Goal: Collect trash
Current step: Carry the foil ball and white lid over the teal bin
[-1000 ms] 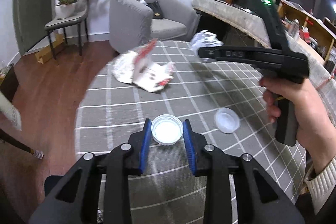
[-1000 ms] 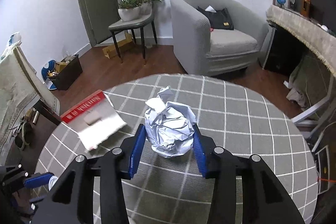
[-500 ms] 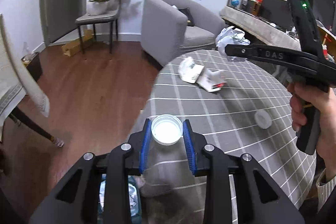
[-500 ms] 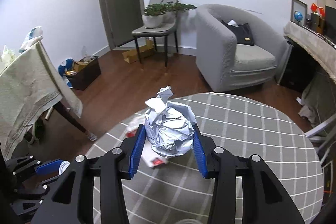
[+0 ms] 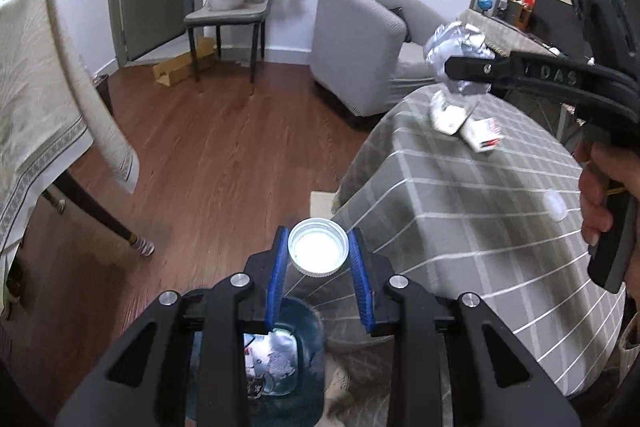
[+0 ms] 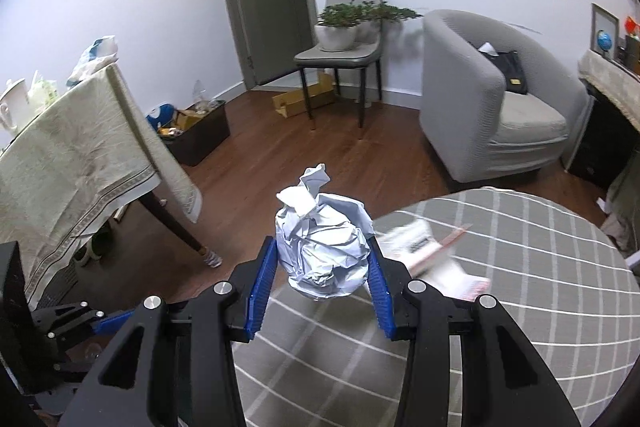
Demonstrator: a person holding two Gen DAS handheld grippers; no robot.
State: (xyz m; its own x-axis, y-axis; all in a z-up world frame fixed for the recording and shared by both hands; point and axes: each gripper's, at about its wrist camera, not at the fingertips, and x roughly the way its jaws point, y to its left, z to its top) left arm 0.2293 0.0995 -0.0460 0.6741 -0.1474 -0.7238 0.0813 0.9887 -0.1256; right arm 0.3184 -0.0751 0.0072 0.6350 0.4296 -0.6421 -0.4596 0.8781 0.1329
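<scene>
Between the blue fingers of the left gripper sits a white bottle cap, open side facing the camera, pinched on both sides so it's clearly clamped, not just resting there. Same story in the right wrist view: the right gripper is squeezed on a crumpled paper ball, pads pressing into both flanks, and it hangs clear of the worktop.

Lower centre of the left view, right under the fingers, you can see down into a trash bin on the floor with some crumpled stuff already inside. My guess is that's why the cap is held out past the worktop edge: it's lined up for a drop. The paper ball is up at the upper right of that same frame, over the worktop, so I'd say it's queued up second.

Still lying on the checked cloth: a torn box or wrapper with red print, blurry in both views, and a pale round thing near the person's hand at the right edge. Could be another lid, too smeared to call.

Most of the bin is hidden behind the gripper body, so I can't judge how full it is or where its rim runs. The hand is cut off at the frame edge too.
</scene>
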